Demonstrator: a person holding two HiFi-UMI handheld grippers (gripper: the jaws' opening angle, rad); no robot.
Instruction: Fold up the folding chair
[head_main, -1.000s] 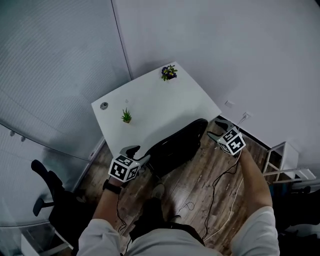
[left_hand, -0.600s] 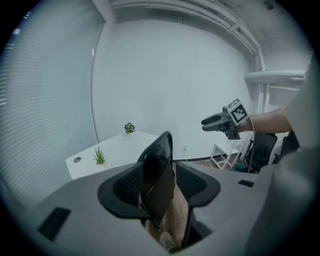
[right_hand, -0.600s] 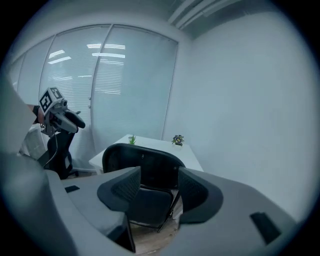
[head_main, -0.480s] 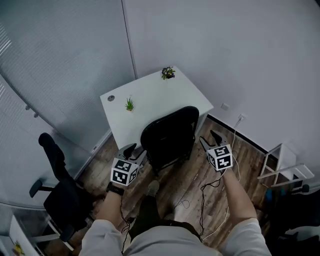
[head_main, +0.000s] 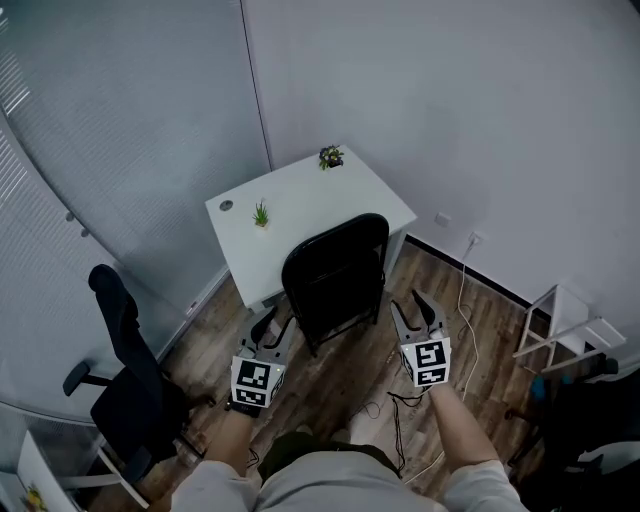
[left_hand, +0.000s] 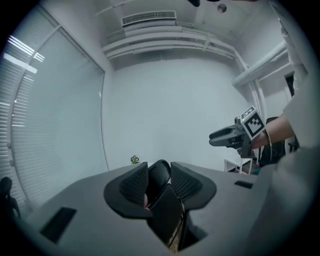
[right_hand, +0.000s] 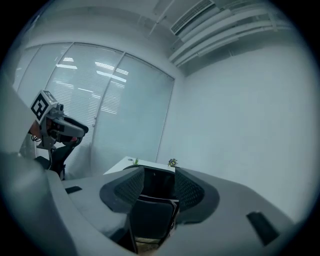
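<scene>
Standing in front of the white desk (head_main: 300, 195), the folding chair (head_main: 335, 270) looks not yet folded, while the left gripper (head_main: 275, 325) and right gripper (head_main: 410, 310) flank it without touching, jaws closing on nothing, probably lining up for its frame

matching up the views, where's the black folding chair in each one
Head view: chair at centre, in front of the white desk.
Left gripper view: chair low centre, below and right of the plant.
Right gripper view: chair low centre, under the desk edge.
Shared landmark: flowering plant on the desk's far corner.
</scene>
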